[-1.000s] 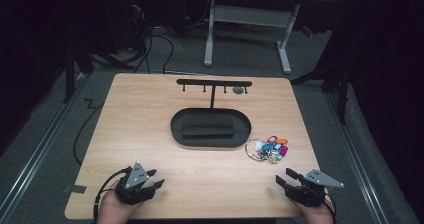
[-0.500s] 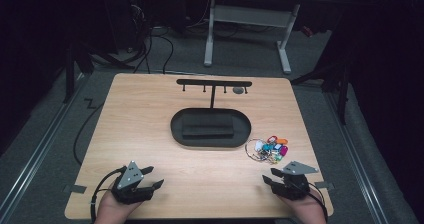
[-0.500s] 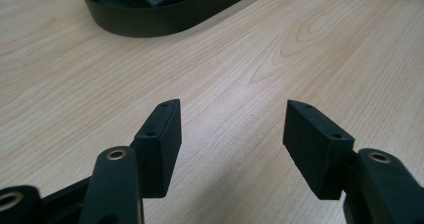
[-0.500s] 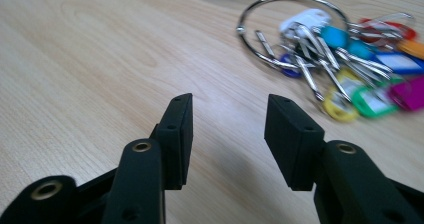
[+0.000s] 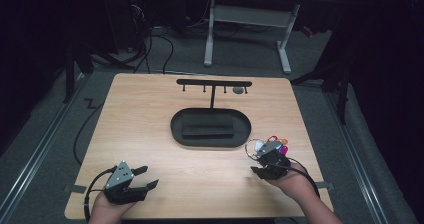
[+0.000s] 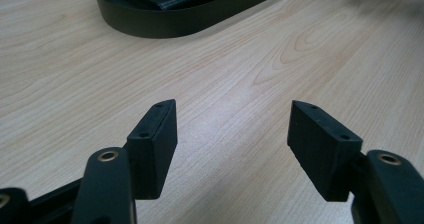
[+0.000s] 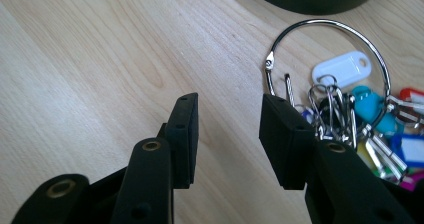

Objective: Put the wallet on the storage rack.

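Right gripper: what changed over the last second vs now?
The right gripper moved from the table's near right corner in and forward, up to the key bunch; its jaws have just been closing, with nothing between them yet. The left gripper stayed near the front left edge while its jaws have just been opening, empty. Key bunch, black tray and hook stand stayed put.

High view: above your side, looking forward and down over the whole table (image 5: 150, 114). Left gripper view: low, close to the wood, facing the black tray (image 6: 190, 14). Right gripper view: close over the key bunch (image 7: 350, 119). All three views share the tray.
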Demonstrator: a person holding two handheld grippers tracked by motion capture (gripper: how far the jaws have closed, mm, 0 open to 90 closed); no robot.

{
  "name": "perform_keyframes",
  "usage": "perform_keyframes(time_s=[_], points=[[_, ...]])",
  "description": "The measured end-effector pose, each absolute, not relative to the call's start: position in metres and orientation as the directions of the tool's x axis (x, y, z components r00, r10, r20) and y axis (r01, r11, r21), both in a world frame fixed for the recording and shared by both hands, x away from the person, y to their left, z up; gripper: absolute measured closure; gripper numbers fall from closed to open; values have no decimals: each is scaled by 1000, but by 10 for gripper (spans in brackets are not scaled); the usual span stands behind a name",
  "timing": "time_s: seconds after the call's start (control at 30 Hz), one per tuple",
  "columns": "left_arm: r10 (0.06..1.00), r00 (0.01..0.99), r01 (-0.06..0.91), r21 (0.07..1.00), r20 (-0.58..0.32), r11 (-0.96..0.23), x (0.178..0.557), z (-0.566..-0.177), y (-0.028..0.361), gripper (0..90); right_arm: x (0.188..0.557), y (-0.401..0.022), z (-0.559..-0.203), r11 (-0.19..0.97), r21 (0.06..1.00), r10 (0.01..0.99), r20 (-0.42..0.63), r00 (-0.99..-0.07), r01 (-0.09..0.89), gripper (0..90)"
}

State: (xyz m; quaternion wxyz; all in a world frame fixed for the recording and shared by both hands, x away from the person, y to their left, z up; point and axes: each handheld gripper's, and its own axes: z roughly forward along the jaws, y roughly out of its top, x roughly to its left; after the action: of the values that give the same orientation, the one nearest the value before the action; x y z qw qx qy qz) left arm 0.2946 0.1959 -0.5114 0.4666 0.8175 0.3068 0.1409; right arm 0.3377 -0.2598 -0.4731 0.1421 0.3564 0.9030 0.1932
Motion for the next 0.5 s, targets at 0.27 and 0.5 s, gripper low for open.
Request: perform_keyframes(time_s=[0.27, 0.5], points=[[620, 784, 355, 842, -31, -406, 292, -512, 192, 377, 368, -246, -473, 785, 272, 608, -166, -776, 557, 683], [612, 790, 356, 835, -30, -419, 293, -515, 192, 381, 384, -237, -478, 822, 186, 566, -163, -808, 538, 686]])
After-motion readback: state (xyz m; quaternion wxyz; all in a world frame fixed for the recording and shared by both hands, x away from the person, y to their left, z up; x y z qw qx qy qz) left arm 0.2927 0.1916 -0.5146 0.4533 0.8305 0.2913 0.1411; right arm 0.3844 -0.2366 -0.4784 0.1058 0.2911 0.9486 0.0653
